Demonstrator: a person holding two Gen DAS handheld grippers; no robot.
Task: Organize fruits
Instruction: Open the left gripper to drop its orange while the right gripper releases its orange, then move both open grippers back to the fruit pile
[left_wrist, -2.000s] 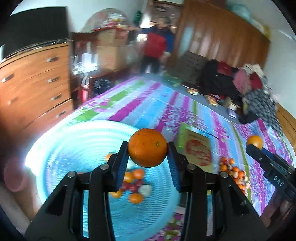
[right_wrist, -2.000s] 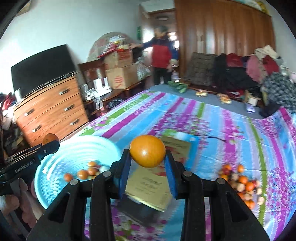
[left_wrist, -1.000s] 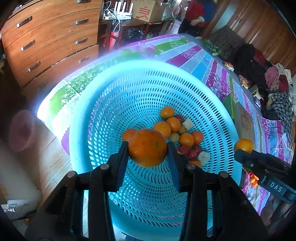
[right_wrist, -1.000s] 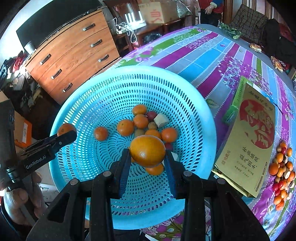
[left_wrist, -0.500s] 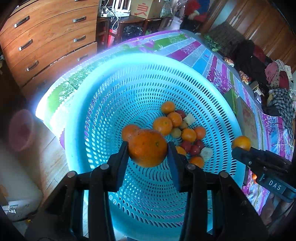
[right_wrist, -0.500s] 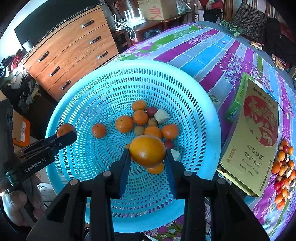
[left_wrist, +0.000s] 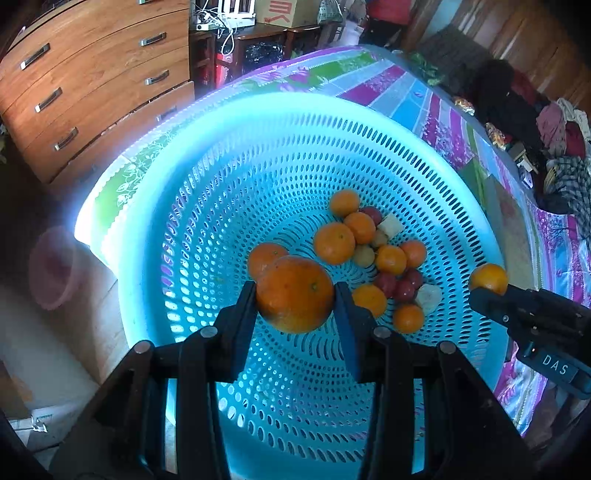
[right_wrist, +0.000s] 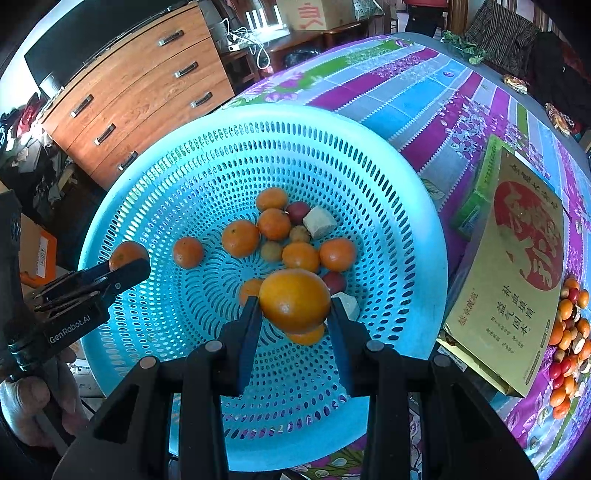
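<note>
Left wrist view: the left gripper pinches a dimpled, round orange between its flat blue pads, low centre of the frame.
Right wrist view: the right gripper pinches a smoother yellow-orange fruit the same way, low centre.
Basket: a round turquoise plastic basket with slotted walls fills the middle of both views, and both held fruits hang over its bowl.
Basket contents: small glossy oranges, dark red round fruits and pale blocky chunks lie clustered at its perforated bottom.
Loose pile: a heap of small orange and red fruits lies on the cloth at the right edge.
Box: a flat gold cardboard box with a red round print lies between basket and pile.
Cloth: a striped floral bedspread in purple, blue and green.
Upper left: a wooden chest of drawers with metal bar handles.
</note>
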